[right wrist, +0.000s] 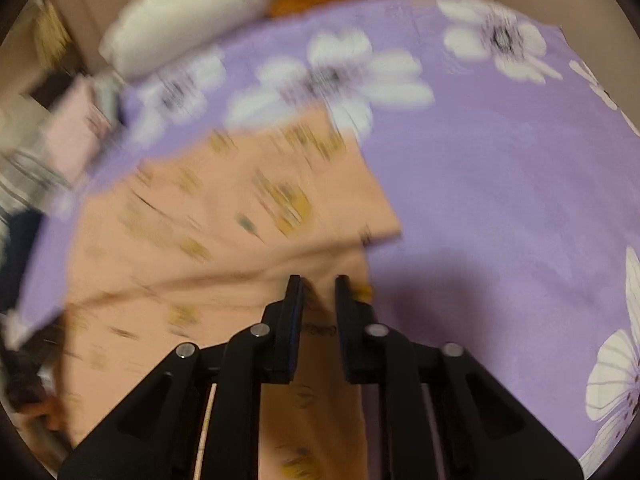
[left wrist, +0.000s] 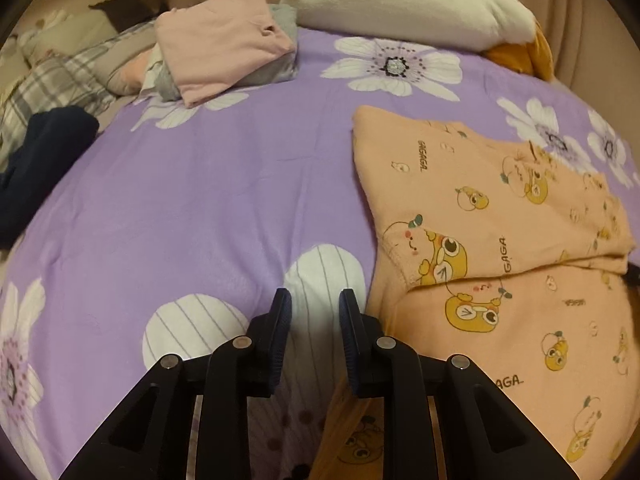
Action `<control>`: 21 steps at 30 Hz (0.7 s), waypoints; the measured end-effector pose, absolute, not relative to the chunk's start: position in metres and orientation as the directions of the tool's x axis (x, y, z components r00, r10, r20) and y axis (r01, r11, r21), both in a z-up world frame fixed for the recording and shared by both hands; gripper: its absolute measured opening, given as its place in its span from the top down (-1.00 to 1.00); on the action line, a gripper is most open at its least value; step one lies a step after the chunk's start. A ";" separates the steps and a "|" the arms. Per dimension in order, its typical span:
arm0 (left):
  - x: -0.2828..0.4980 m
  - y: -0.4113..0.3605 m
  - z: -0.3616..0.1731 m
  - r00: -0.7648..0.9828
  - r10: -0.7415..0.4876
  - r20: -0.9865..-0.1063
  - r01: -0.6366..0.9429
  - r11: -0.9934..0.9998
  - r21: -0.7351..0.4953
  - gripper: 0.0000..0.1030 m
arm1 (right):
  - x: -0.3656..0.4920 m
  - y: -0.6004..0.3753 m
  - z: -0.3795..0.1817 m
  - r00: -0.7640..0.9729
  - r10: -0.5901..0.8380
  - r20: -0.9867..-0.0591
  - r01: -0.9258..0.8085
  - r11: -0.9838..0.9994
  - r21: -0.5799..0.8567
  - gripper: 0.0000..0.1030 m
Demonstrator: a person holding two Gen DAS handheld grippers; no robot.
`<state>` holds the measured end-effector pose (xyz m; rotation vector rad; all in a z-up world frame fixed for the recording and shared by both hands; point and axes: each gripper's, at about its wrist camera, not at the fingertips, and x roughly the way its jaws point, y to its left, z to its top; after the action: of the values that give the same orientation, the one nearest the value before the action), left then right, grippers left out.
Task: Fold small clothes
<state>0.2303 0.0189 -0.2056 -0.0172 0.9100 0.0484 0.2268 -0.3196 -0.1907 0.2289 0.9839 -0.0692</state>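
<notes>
An orange garment (left wrist: 480, 208) printed with yellow cartoon figures lies partly folded on the purple flowered bedsheet (left wrist: 200, 200). In the left wrist view it is at the right, with an upper layer folded over a lower one. My left gripper (left wrist: 315, 300) hovers just off its left edge, jaws a little apart, with only sheet showing between them. The right wrist view is blurred by motion. There my right gripper (right wrist: 318, 284) is at the garment's (right wrist: 240, 208) near right edge, with orange cloth bunched between its narrow jaws.
A folded pink piece tops a pile of clothes (left wrist: 224, 44) at the far left of the sheet. Behind it lie a white pillow (left wrist: 400, 0) and an orange cushion (left wrist: 520, 56). A dark navy garment (left wrist: 40, 152) and plaid bedding (left wrist: 52, 80) sit off the left edge. Bare sheet (right wrist: 500, 200) lies right of the garment.
</notes>
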 end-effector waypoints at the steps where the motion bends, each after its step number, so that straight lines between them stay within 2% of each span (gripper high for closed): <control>1: 0.230 0.024 -0.205 0.608 0.016 -0.793 -0.057 0.998 -0.024 0.57 | 0.222 -0.325 -0.191 0.592 0.055 -0.804 0.161 0.970 0.184 0.83; 4: 0.228 0.039 -0.205 0.600 -0.034 -0.799 -0.072 0.993 -0.096 0.57 | 0.215 -0.336 -0.194 0.586 0.074 -0.807 0.185 0.957 0.222 0.96; 8: 0.224 0.026 -0.205 0.605 0.020 -0.796 -0.030 1.000 0.002 0.57 | 0.210 -0.330 -0.195 0.563 0.036 -0.826 0.146 0.979 0.143 0.98; 12: 0.223 0.019 -0.207 0.610 0.056 -0.790 -0.030 0.998 0.048 0.57 | 0.202 -0.333 -0.199 0.590 0.046 -0.806 0.170 0.969 0.180 0.97; 18: 0.225 0.027 -0.202 0.591 0.027 -0.806 -0.057 0.998 -0.009 0.57 | 0.206 -0.330 -0.193 0.568 0.053 -0.821 0.191 0.962 0.194 0.97; 21: 0.224 0.031 -0.198 0.573 -0.002 -0.820 -0.082 0.995 -0.060 0.57 | 0.210 -0.326 -0.186 0.546 0.055 -0.836 0.191 0.963 0.188 0.87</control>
<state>0.2245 0.0310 -0.1980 -0.0946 0.9605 0.0469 0.2095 -0.3256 -0.1864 0.2713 0.9933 -0.0819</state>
